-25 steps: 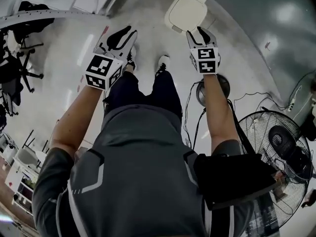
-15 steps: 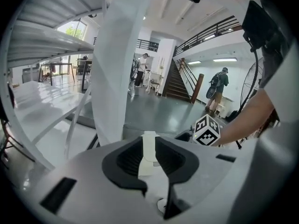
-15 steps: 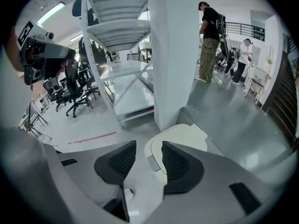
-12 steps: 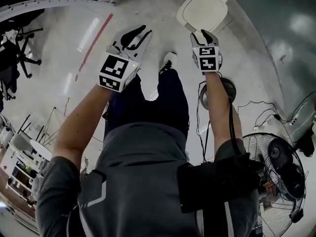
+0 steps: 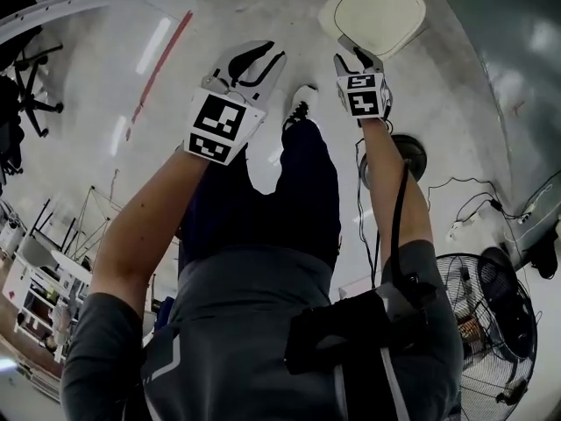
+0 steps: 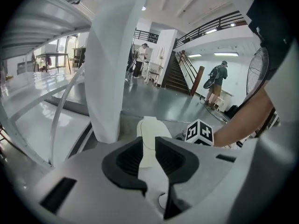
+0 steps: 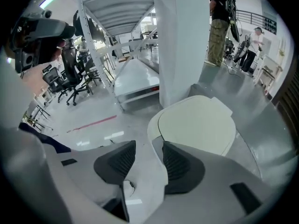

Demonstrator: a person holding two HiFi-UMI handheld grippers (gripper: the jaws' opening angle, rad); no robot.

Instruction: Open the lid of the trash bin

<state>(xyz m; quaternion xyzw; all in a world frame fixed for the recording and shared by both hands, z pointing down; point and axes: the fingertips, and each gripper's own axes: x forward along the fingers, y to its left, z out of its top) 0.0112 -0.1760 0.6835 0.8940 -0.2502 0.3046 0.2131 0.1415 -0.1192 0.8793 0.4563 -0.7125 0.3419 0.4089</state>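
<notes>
The trash bin (image 5: 379, 11) stands on the floor at the top right of the head view, its cream lid (image 7: 198, 125) lying flat and closed. My right gripper (image 5: 352, 60) is held at the bin's near edge. In the right gripper view its jaws (image 7: 148, 148) stand open, with the bin's front rim showing in the gap between them. My left gripper (image 5: 263, 60) hovers to the left of the bin, apart from it. It is open and holds nothing (image 6: 148, 146). Through its gap I see the lid (image 6: 152, 129) and the right gripper's marker cube (image 6: 200, 133).
A white pillar (image 7: 180, 36) rises just behind the bin, next to a low white rack (image 7: 135, 78). A black round base with cables (image 5: 405, 154) and a floor fan (image 5: 486, 323) lie to my right. Office chairs (image 5: 22, 103) stand far left. People (image 6: 217, 83) stand in the background.
The person has stepped forward, so the bin is closer and larger. Both grippers have moved forward, the right one up to the bin's near edge.
</notes>
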